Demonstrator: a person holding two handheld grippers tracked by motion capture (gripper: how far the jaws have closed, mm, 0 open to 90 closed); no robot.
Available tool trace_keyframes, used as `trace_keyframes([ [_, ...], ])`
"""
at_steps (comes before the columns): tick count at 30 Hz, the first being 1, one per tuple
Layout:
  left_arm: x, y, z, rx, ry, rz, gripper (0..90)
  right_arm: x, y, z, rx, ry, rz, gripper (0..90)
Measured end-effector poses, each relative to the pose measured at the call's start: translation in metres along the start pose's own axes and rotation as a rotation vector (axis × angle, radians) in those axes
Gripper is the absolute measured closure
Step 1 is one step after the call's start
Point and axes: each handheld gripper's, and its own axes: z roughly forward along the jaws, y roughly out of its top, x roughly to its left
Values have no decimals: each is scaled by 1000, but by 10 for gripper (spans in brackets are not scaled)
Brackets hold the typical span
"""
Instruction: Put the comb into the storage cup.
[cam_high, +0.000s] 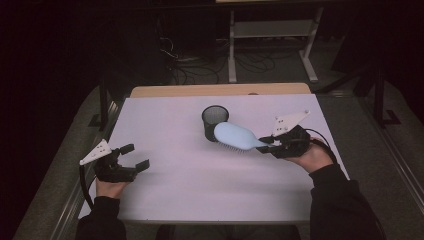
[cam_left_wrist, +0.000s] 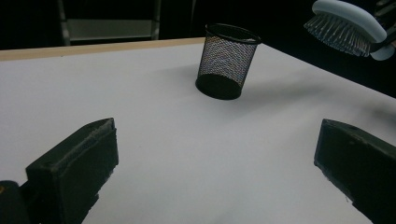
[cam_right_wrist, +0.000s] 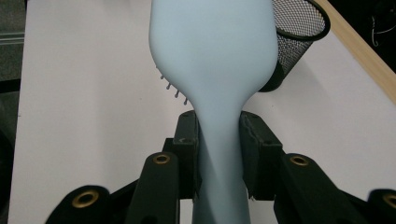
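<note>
I am clamping my right gripper (cam_right_wrist: 218, 140) on the hairbrush (cam_high: 236, 135) handle, probably aiming its head at the mesh cup (cam_high: 215, 122). My left gripper (cam_high: 131, 159) is idling wide open, holding nothing.

A white table (cam_high: 165, 190) with a wooden far edge stands in a dark room. Beyond it, a pale metal shelf frame (cam_high: 272, 30) and tangled cables (cam_high: 192, 67) sit on grey floor.

No text, label, brand, number or sign can be read on anything here
</note>
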Motion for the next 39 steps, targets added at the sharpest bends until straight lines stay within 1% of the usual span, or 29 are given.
trace_keyframes([
  [7, -1, 1, 1, 7, -2, -7, 0, -2, 11, -2, -21, -4, -10, 686],
  [9, -2, 2, 0, 0, 3, 1, 0, -2, 13, -2, -26, -7, -14, 686],
  [12, -3, 6, 1, -3, -7, -5, 0, -2, 16, 0, -37, -7, -20, 686],
  [14, -4, 10, 4, 7, -13, -6, 0, -2, 19, 2, -38, -4, -18, 686],
  [18, -8, 16, 11, 27, -44, -6, 0, -3, 25, 5, -39, -2, -28, 686],
  [21, -13, 21, 16, 37, -47, 20, 0, -3, 31, 6, -45, 3, -30, 686],
  [24, -17, 26, 20, 42, -61, 31, 0, -3, 35, 8, -46, 4, -37, 686],
  [31, -20, 32, 27, 38, -80, 20, 0, -2, 41, 10, -52, 5, -49, 686],
  [34, -22, 35, 31, 47, -78, 26, 0, -2, 43, 10, -55, 5, -47, 686],
  [39, -26, 42, 39, 49, -98, 23, 0, -3, 45, 11, -56, 5, -48, 686],
])
